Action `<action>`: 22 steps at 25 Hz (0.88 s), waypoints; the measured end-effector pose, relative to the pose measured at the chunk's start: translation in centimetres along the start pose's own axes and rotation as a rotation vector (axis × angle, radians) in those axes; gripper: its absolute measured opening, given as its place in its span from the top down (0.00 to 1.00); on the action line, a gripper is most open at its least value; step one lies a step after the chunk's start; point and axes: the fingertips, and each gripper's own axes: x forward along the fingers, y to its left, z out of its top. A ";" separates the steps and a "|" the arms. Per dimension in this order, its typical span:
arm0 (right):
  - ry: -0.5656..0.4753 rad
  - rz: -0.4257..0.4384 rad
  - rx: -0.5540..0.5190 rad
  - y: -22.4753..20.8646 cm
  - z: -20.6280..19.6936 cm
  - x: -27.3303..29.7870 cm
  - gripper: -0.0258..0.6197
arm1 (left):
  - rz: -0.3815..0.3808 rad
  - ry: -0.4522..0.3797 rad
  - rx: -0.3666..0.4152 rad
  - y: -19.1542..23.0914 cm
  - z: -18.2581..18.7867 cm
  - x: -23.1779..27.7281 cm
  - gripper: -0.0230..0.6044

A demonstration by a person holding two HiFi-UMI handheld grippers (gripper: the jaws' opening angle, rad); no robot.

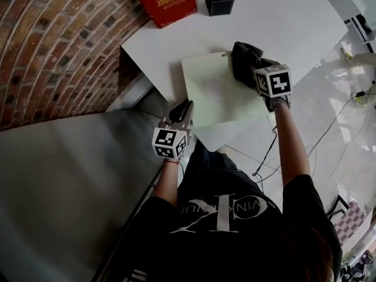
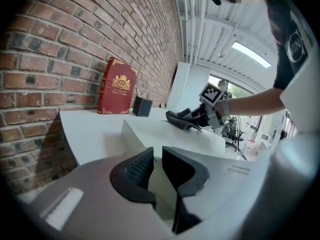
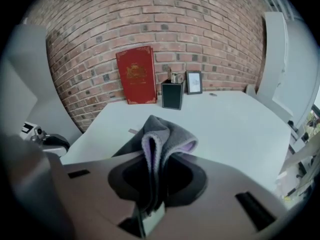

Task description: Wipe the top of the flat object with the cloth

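Note:
A pale flat board (image 1: pixel 214 93) lies on the white table (image 1: pixel 294 28), near its front edge. My right gripper (image 1: pixel 251 69) is shut on a dark grey cloth (image 1: pixel 244 60) at the board's far right corner, and the cloth rests on the board's top. In the right gripper view the cloth (image 3: pixel 162 139) stands folded up out of the shut jaws of that gripper (image 3: pixel 152 184). My left gripper (image 1: pixel 183 107) is at the board's near left corner. Its jaws (image 2: pixel 157 171) stand close together, pinching the board's edge (image 2: pixel 165 134). The cloth (image 2: pixel 181 120) shows across the board.
A red book (image 1: pixel 166 2) leans against the brick wall at the table's back, with a black pen holder (image 1: pixel 219 0) and a small picture frame (image 3: pixel 194 82) beside it. Cables (image 1: pixel 346 116) lie on the floor to the right of the table.

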 end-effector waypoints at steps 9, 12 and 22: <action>-0.008 -0.064 0.039 -3.3 -0.8 -1.2 0.87 | -0.004 -0.011 -0.007 0.0 0.0 0.0 0.86; -0.008 -0.093 0.058 -4.7 -1.2 -1.8 0.87 | -0.005 -0.016 -0.010 0.0 0.0 -0.1 0.86; -0.079 -0.367 -0.060 -8.2 -0.6 -5.0 0.87 | -0.030 -0.070 -0.156 0.3 0.3 -0.3 0.85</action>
